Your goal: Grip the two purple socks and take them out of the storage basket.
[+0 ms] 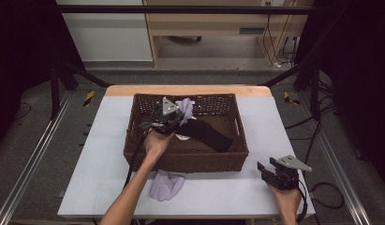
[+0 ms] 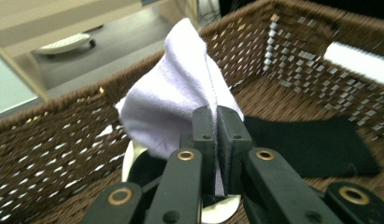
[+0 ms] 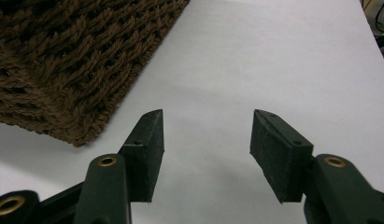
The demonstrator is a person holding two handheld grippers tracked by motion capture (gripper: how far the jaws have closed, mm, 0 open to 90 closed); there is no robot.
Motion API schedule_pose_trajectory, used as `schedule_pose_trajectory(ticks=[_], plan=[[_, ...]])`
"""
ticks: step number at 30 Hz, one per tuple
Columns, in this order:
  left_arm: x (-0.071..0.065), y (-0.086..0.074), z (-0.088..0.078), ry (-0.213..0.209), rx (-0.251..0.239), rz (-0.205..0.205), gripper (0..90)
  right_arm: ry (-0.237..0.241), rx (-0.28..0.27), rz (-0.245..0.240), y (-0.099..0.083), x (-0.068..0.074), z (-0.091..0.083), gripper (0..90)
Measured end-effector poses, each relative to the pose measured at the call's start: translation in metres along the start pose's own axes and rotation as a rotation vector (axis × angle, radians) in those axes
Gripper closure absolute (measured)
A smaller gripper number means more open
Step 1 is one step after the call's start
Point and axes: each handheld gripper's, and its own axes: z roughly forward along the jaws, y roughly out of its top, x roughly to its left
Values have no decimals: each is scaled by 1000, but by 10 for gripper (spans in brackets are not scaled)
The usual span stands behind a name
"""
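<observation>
One soft, light lavender knit sock (image 2: 180, 98), pinched between the left gripper (image 2: 216, 154) jaws, hangs limp above the brown woven basket (image 1: 188, 161); any fold grips; right gripper (image 3: 206, 149) gapes empty

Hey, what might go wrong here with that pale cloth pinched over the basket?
The left gripper pinches only a thin fold of the pale purple cloth, so it could slip free. The hanging cloth sits close to the woven basket wall and might snag there. The right gripper waits open beside the basket, too far to catch a drop.
</observation>
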Motion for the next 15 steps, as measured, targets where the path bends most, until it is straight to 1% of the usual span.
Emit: schedule_pose_trajectory(ticks=[1,2,4,5,7,9,11,15], plan=[[1,1,-3,6,-11,0,859,0,1,1,0,0,0,447],[2,3,-6,0,-32,-10,859,1,1,0,0,0,0,447],[3,6,-12,3,-63,-31,860,1,3,-1,0,0,0,448],[5,8,-17,2,-76,-32,860,0,2,-1,0,0,0,448],[7,11,-27,0,-119,-45,860,0,0,0,0,0,0,448],[11,14,-38,-13,-152,-63,860,-1,0,2,0,0,0,448],[12,15,-50,-21,-171,-60,860,-1,-1,2,0,0,0,448],[11,15,-67,-42,-185,-41,860,-2,1,0,0,0,-1,448]])
